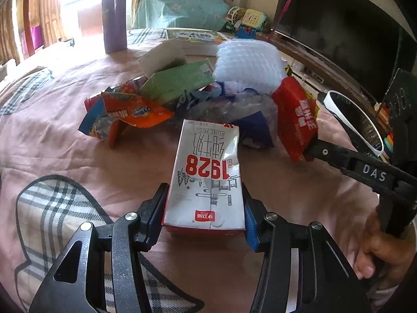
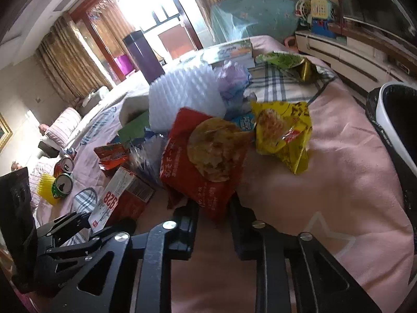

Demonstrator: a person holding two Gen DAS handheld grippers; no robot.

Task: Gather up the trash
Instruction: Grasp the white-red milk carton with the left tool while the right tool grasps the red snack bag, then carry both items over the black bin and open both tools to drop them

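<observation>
My left gripper point(image 1: 206, 203) is shut on a white and red milk carton point(image 1: 207, 174) marked 1928, which lies on the pink bedspread point(image 1: 65, 140); the carton also shows in the right wrist view point(image 2: 117, 195). My right gripper point(image 2: 213, 208) is shut on a red snack bag point(image 2: 206, 156) and holds it above the bed; the bag also shows in the left wrist view point(image 1: 295, 120). Behind lies a trash pile: an orange wrapper point(image 1: 130, 109), a green box point(image 1: 177, 80), white foam netting point(image 1: 250, 62), a yellow snack bag point(image 2: 284, 135).
A white-rimmed trash bin point(image 2: 391, 120) stands at the bed's right edge, also in the left wrist view point(image 1: 354, 120). A purple bottle point(image 1: 114, 17) stands at the back. Two cans point(image 2: 63, 174) and a yellow item lie at the left. A TV point(image 1: 338, 31) is on the right.
</observation>
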